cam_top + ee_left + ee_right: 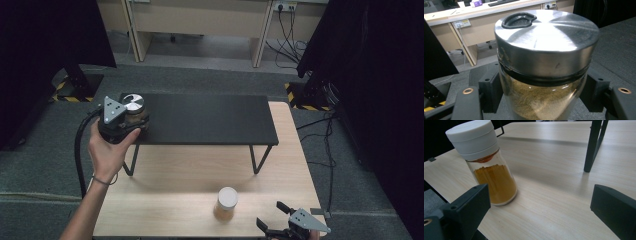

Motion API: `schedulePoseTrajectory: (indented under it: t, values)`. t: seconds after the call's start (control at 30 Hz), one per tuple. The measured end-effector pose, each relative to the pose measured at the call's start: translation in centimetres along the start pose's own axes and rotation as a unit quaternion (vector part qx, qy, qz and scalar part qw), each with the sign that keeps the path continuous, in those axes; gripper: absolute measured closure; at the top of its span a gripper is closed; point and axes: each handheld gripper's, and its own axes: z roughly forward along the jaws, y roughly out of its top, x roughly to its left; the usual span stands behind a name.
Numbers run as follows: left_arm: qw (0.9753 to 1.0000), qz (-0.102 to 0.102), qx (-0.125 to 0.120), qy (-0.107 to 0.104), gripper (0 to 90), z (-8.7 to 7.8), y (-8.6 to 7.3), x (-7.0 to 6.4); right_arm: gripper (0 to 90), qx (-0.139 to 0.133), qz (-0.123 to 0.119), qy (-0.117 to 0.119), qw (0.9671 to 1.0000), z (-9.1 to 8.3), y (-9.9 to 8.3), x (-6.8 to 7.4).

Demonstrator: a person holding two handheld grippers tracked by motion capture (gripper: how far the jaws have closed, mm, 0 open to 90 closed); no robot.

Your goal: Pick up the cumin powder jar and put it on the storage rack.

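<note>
Right gripper (271, 218) jaws spread above wooden table (200, 170), white-capped jar (226, 202) just left; left gripper (131, 121) pinching steel-lidded jar (133, 107) on black shelf (210, 120); grey carpet beyond.

Recording lab or office, black curtains (45, 35), office desks (200, 20), wall sockets (285, 7), carpeted floor (200, 75)
</note>
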Motion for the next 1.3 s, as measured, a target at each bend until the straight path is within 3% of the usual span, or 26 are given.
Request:
schedulePoseTrajectory:
  t: [0.47, 0.6, 1.1, 1.3]
  values:
    - [0.9993, -0.027, -0.027, -0.003, 30.3, 0.1, -1.7, 0.6, 3.0, 0.004, 0.002, 0.000, 1.0000, 0.2, -0.1, -0.2]
    - [0.9980, -0.047, -0.042, -0.005, 30.0, 0.2, -2.7, 0.7, 3.0, 0.004, 0.003, 0.000, 1.0000, 0.2, -0.2, -0.2]
    - [0.9979, -0.045, -0.046, -0.006, 27.1, 0.2, -3.0, 0.7, 3.0, 0.004, 0.002, 0.000, 1.0000, 0.3, -0.1, -0.1]
    - [0.9978, -0.046, -0.048, -0.007, 19.2, 0.0, -3.0, 0.7, 3.0, 0.004, 0.002, 0.001, 1.0000, 0.3, -0.1, -0.1]
